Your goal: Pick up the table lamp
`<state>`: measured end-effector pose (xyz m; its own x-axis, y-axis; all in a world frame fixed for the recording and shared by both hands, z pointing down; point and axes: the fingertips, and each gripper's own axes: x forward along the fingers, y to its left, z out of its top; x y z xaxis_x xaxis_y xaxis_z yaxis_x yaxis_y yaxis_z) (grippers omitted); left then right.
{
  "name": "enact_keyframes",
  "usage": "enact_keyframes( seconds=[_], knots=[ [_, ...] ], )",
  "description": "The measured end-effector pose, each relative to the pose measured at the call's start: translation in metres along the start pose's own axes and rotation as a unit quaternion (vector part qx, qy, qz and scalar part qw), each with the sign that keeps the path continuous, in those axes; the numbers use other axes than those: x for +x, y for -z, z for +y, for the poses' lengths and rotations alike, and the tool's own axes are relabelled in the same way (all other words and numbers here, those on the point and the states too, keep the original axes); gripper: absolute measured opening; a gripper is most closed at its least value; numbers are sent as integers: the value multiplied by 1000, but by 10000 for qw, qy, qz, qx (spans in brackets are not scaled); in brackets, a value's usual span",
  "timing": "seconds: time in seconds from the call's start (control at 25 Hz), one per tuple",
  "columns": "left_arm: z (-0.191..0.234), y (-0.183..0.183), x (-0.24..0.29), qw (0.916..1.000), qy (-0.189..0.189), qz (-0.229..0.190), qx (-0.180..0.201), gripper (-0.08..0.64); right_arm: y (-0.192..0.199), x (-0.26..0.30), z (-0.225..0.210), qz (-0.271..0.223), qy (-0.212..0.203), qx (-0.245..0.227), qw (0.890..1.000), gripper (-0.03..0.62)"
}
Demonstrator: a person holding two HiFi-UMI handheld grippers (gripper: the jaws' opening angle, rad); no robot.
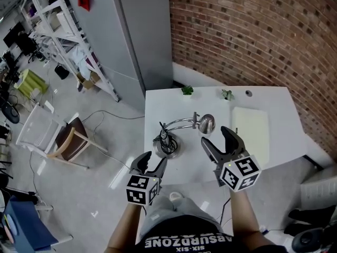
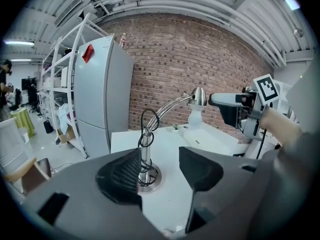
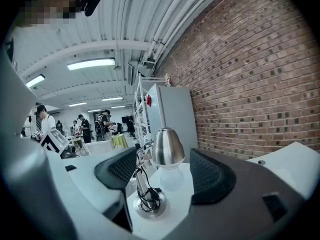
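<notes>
I am reaching in over the white tabletop point(image 1: 158, 104), where the table lamp point(image 1: 181, 123) is standing upright near the front edge, its curved arm leaning toward my right. My right gripper point(image 1: 217, 140) is hovering with its fingers spread wide and gripping nothing, framing the steel shade point(image 3: 167, 145) just ahead of them. My left gripper point(image 1: 152, 163) is also holding its fingers apart and empty, and the stem point(image 2: 145, 154) is sitting close against the left finger rather than centred in the gap.

That offset is worrying me most. If I close from here, one finger is likely to land first and shove the stem, so the round base point(image 1: 168, 147) could skid or tip (the overhanging arm is probably making the lamp lopsided).

The shade is looking polished and tapered, so a pinch there may slide off.

The cord point(image 2: 146, 121) is looping round the stem, and pinching a loop could leave the hold loose.

The bulb point(image 3: 171, 176) is hanging exposed below the shade, where a low finger might knock it.
</notes>
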<state>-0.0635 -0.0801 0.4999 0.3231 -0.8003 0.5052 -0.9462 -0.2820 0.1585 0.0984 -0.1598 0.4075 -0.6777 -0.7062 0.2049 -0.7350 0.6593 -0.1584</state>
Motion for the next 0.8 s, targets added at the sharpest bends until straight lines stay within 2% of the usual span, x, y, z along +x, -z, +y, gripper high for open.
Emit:
enact_keyframes(
  seconds=[0.28, 0.44, 0.8],
  knots=[
    [7, 7, 17, 9998, -46, 183, 0, 221, -3, 18, -5, 74, -146, -43, 9999, 305],
    [12, 15, 37, 9993, -90, 355, 45, 247, -1, 26, -5, 146, -227, -91, 9996, 305],
    [27, 23, 65, 9984, 1, 551, 88, 258, 9, 38, -7, 413, -163, -162, 9989, 305]
  ],
)
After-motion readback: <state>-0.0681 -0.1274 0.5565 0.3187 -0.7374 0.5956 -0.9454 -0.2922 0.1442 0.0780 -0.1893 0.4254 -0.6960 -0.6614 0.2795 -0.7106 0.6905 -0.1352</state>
